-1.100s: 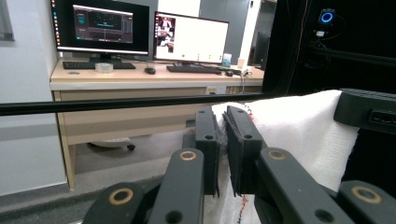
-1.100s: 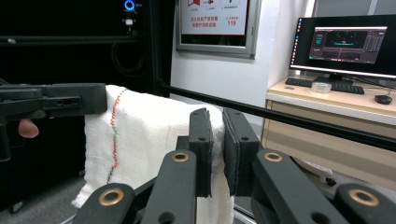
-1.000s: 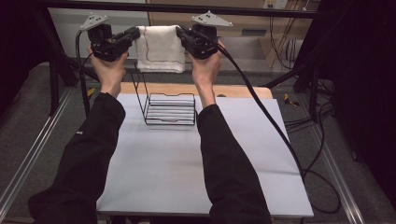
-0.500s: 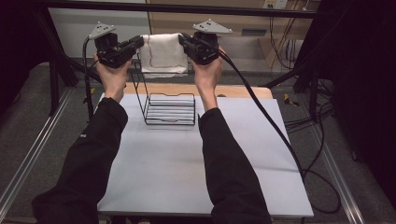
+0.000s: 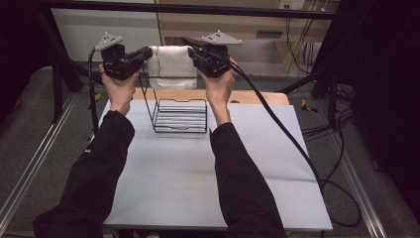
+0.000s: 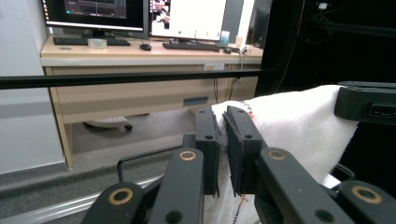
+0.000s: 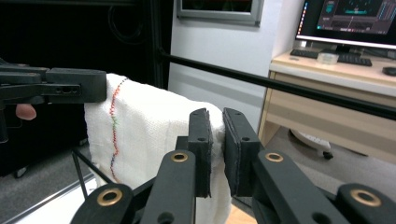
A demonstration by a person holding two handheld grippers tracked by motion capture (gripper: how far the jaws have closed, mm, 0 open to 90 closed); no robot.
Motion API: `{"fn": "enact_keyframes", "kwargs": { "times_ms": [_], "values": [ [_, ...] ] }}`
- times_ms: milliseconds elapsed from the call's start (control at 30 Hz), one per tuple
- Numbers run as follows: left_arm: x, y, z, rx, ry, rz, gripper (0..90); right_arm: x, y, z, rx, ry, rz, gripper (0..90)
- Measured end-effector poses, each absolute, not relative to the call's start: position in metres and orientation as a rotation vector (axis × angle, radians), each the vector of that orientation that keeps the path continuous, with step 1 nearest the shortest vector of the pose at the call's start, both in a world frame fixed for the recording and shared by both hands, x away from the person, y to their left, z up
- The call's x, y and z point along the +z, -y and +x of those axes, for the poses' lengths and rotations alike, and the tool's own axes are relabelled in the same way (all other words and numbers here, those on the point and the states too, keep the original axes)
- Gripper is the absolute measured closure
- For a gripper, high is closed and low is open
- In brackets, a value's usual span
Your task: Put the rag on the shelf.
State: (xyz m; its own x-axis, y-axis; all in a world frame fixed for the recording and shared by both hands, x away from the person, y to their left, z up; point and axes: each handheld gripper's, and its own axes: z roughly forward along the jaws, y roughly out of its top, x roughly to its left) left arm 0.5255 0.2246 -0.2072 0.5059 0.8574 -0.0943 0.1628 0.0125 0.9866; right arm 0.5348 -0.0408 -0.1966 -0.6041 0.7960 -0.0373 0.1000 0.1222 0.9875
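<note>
Two grippers' jaws pinching towel (image 5: 172,66) stretched left-right

A wooden desk (image 6: 140,49) stands behind the table, carrying monitors (image 6: 95,14), a keyboard (image 6: 189,45) and a mouse (image 6: 145,46). A black bar (image 6: 116,79) crosses in front of it. Cables (image 5: 341,124) trail over the grey floor (image 5: 29,129).

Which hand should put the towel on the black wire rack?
Neither alone, probably both. The left gripper and right gripper each pinch a top corner of the white towel, held spread above the wire rack, so lowering together looks best.
</note>
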Motion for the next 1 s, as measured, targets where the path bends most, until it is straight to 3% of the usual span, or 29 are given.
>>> {"fn": "enact_keyframes", "kwargs": {
  "times_ms": [1000],
  "values": [
    [-0.223,-0.231,0.499,0.638,-0.887,1.534,82.2,-0.214,0.048,0.507,1.525,-1.875,0.802,81.4]
  ]
}}
